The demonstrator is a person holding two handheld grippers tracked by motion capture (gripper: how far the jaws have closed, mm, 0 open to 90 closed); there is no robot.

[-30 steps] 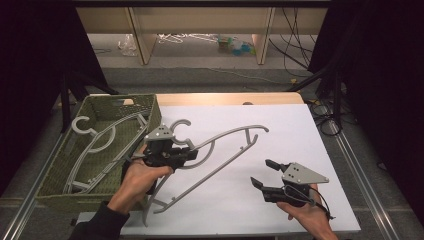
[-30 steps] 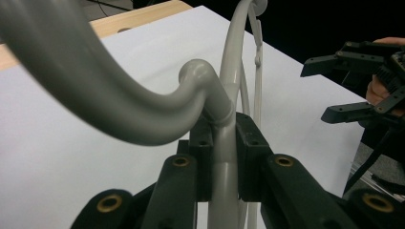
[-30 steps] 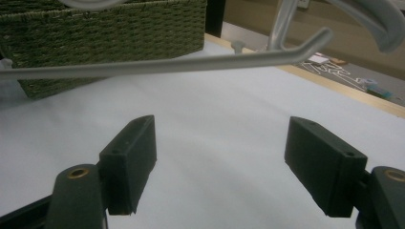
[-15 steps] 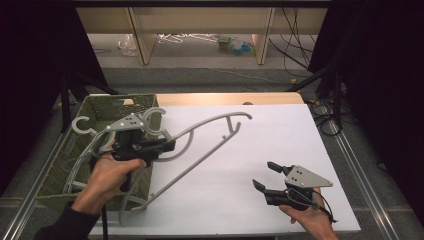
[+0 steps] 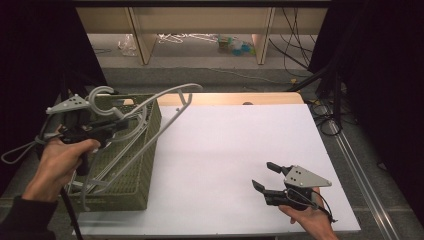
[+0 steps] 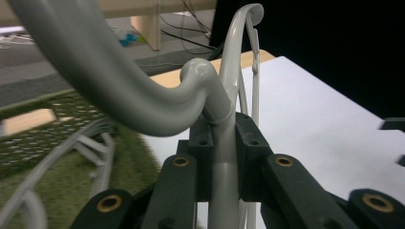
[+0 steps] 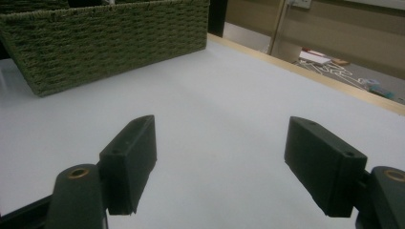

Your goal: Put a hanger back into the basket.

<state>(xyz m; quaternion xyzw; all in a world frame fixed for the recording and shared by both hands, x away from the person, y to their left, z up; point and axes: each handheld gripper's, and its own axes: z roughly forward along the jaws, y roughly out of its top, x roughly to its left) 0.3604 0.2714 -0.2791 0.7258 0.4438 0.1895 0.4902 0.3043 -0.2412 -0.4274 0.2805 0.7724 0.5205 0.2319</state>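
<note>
A grey plastic hanger point(image 5: 165, 100) hangs tilted over the green woven basket point(image 5: 140, 170) at the table's left. Its hook points up and its long bar slants down along the basket's front. My left gripper point(image 5: 117, 125) is shut on the hanger's neck just below the hook. In the left gripper view the jaws press on the neck point(image 6: 223, 143) of the hanger point(image 6: 119, 90). My right gripper point(image 5: 263, 175) rests low at the table's front right. It is open with nothing between its pads point(image 7: 131, 157).
More grey hangers point(image 6: 95, 143) lie inside the basket. A white sheet point(image 5: 235, 150) covers the table from the basket to the right edge. The basket point(image 7: 105, 43) stands far across from the right gripper. Shelves and cables sit beyond the table's far edge.
My left hand has carried the hanger leftwards and up, from above the white sheet to above the basket. The right hand has stayed where it was.
</note>
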